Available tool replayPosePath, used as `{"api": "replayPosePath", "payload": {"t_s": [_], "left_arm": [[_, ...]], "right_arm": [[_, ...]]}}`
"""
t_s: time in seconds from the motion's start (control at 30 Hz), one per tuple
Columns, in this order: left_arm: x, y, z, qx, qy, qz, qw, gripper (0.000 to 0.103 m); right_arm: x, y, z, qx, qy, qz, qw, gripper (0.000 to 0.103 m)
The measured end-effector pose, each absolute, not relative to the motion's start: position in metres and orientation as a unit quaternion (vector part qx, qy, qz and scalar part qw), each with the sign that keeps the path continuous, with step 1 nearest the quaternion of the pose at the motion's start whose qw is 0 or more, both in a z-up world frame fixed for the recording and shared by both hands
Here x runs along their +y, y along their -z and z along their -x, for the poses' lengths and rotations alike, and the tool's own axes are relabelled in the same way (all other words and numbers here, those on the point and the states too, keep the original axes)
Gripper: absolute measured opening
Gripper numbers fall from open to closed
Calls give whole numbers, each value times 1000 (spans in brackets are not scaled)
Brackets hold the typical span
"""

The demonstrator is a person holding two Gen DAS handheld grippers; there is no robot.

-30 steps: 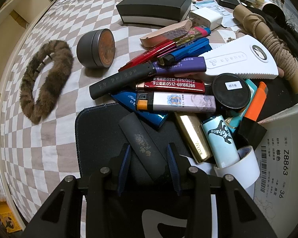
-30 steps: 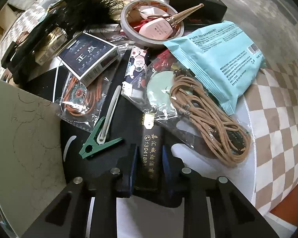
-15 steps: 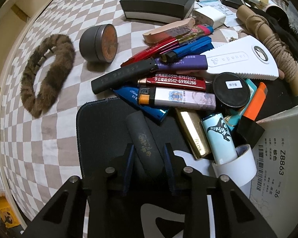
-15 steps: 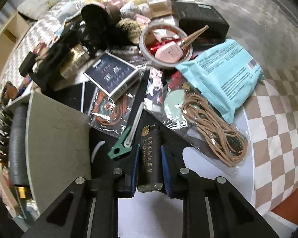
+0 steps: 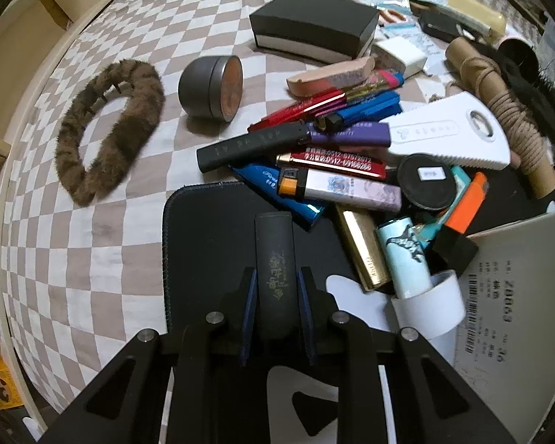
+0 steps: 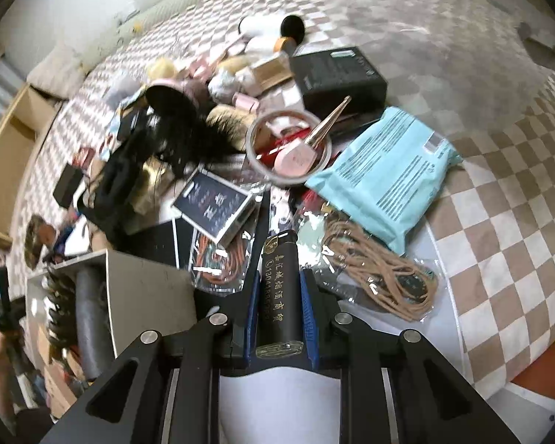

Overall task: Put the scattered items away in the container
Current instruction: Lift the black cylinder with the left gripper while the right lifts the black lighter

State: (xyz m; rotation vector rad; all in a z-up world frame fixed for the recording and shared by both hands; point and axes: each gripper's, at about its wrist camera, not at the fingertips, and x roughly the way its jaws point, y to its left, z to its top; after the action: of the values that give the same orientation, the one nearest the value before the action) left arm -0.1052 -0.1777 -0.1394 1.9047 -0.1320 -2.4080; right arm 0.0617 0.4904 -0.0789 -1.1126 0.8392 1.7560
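Observation:
In the left wrist view a matt black lighter [image 5: 273,244] stands between the blue pads of my left gripper [image 5: 276,277]. The jaws are closing and the pads press its sides, above a dark mat [image 5: 211,244]. In the right wrist view my right gripper [image 6: 279,281] is shut on a black lighter with gold writing [image 6: 280,259], held above the clutter. The grey box [image 5: 518,296] stands at the right of the left view. At the lower left of the right view the same box [image 6: 144,296] holds a dark roll and hair clips.
A heap of lighters [image 5: 336,170], a white scraper [image 5: 451,137], a round tin [image 5: 211,87], a fur hair clip [image 5: 107,129] and a black case [image 5: 314,26] lie on the checked cloth. A teal packet [image 6: 384,174], bagged cord [image 6: 381,273], a card box [image 6: 214,207] and a tape ring [image 6: 288,144] crowd the right view.
The left jaws narrowed onto the matt black lighter, which turned straight between the pads. The right gripper rose with its lighter, so more of the clutter and the box shows.

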Motion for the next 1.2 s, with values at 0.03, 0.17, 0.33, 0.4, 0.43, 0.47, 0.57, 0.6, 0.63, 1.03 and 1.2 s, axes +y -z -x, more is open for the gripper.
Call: {"api": "replayPosePath", "payload": {"t_s": [0.03,0.17,0.33,0.4,0.43,0.47,0.57,0.6,0.63,1.03,1.2], "left_arm": [[-179,135,104,-37,786,-616,33,22],[-101,166,109,-36,800,-598,29,22],[-112,154,110,-23,821,-571,-4,22],[-105,144,108,-17,828,-560,-16,22],[-101,138,105,-12,831,-555,-24,22],[-101,133,105,-9,834,-550,-27,22],[-100,120,109,-1,843,-536,-38,22],[-101,118,115,2,844,-534,-41,22],[-101,117,115,5,846,-532,-42,22],[-105,118,154,13,846,-531,-44,22],[-104,111,153,24,851,-522,-51,22]], "right_arm": [[491,77,-61,337,-705,443,439,23],[492,69,-61,339,-709,427,448,22],[488,58,-55,340,-723,408,443,22],[486,56,-51,333,-725,410,442,22],[485,57,-49,327,-726,413,442,22],[485,59,-46,319,-726,420,442,22],[484,70,-38,302,-718,448,439,22],[484,77,-36,299,-713,460,437,22],[484,85,-34,295,-706,475,434,22],[472,163,-12,193,-635,627,409,52],[464,184,-5,161,-616,663,393,35]]}}
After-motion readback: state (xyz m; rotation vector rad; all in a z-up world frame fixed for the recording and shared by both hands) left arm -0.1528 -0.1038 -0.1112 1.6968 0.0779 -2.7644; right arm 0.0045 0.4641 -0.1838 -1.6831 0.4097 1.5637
